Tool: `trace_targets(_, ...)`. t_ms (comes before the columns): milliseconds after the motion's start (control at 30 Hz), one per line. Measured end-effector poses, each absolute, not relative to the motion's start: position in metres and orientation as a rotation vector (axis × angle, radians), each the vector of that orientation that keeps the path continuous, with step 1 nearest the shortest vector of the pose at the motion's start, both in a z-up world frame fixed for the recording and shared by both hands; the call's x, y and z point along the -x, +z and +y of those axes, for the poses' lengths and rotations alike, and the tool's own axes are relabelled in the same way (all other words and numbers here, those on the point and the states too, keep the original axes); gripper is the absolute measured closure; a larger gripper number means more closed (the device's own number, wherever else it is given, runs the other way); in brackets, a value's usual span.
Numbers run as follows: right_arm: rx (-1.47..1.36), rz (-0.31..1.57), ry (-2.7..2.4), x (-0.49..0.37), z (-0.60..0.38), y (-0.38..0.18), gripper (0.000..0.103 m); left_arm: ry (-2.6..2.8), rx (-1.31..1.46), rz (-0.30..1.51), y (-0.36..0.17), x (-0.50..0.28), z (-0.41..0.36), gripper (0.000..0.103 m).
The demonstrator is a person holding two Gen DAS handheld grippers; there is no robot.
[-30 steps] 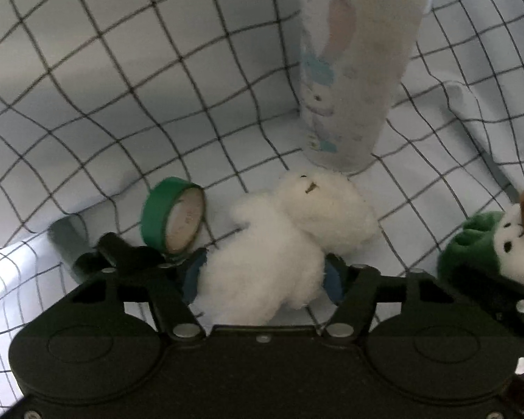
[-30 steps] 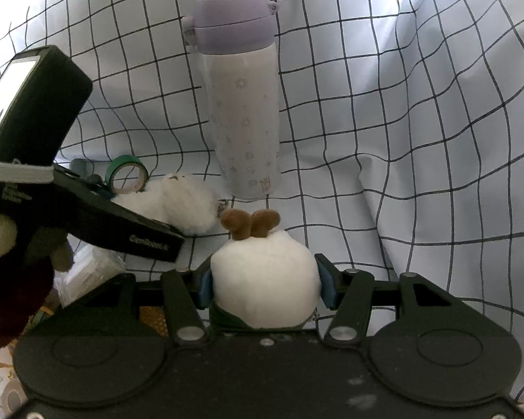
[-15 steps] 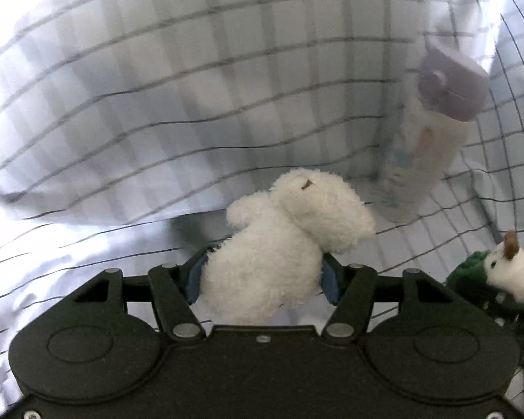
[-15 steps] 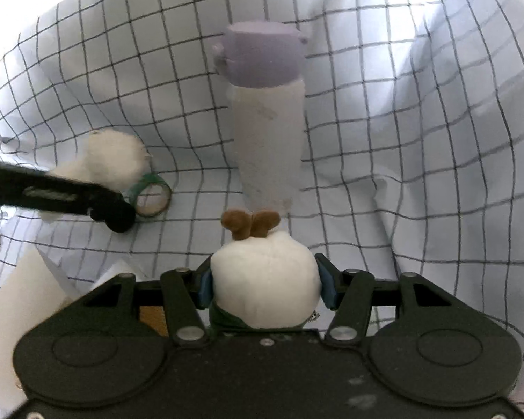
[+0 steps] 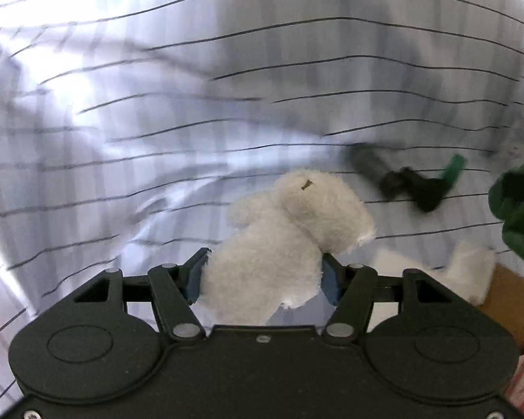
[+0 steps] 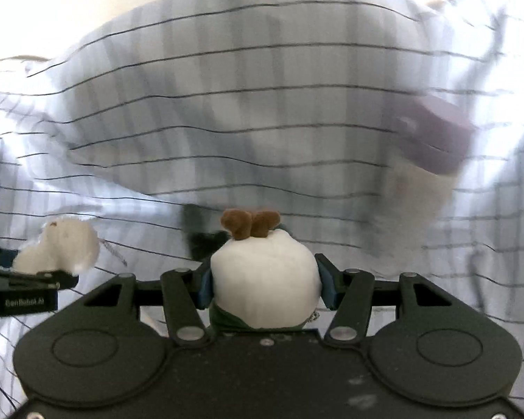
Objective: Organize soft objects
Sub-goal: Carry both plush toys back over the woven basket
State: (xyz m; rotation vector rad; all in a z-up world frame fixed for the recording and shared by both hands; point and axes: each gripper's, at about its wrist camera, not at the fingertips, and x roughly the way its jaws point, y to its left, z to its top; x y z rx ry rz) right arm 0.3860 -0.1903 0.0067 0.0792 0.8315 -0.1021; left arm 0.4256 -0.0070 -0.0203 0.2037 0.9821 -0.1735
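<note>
The fluffy white plush [image 5: 283,241] sat clamped between the blue pads [image 5: 192,279] of the left hand-held gripper [image 5: 262,279], body squeezed in the jaws, head poking forward and up toward the right, lifted clear of the checked cloth [image 5: 157,104]. And the right hand-held gripper [image 6: 263,284] had its own catch: the round white plush with brown antlers [image 6: 263,279], pinched on both sides, antlers pointing up, a bit of green showing at its base. From the right wrist view, the left hand-held gripper reached in level from the left edge, holding the fluffy plush out ahead of it, well apart from the antlered one. From the left wrist view, the antlered plush's green part showed at the far right edge. Behind, on the cloth, a dark object [image 5: 398,181] with a green roll of tape [image 5: 454,171] beside it lay blurred. The bottle with a purple lid [image 6: 433,139] stood off to the right, smeared by motion blur. Another white fuzzy thing [image 5: 471,272] and a brown piece [image 5: 513,307] sat at the lower right of the left view, too blurred to name.
</note>
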Motion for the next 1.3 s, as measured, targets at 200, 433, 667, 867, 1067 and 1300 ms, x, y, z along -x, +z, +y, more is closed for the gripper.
trace_targets(200, -0.038, 0.801, -0.029, -0.408, -0.139, 0.004, 0.047, -0.103, -0.159, 0.961, -0.016, -0.408, 0.042, 0.044)
trace_targets(433, -0.015, 0.785, 0.088, -0.415, -0.088, 0.001, 0.047, -0.051, -0.102, 0.94, -0.021, -0.386, 0.083, 0.044)
trace_targets(667, 0.004, 0.793, 0.2, -0.41, -0.043, -0.004, 0.047, 0.014, -0.076, 0.896, -0.018, -0.351, 0.112, 0.044)
trace_targets(867, 0.045, 0.782, 0.305, -0.383, -0.013, -0.006, 0.047, 0.083, -0.033, 0.883, -0.018, -0.315, 0.134, 0.044)
trace_targets(1067, 0.114, 0.744, 0.415, -0.331, 0.006, -0.003, 0.047, 0.114, 0.005, 0.846, -0.005, -0.287, 0.14, 0.044)
trace_targets(1300, 0.127, 0.739, 0.48, -0.275, -0.001, 0.005, 0.047, 0.172, 0.078, 0.824, 0.018, -0.263, 0.143, 0.044)
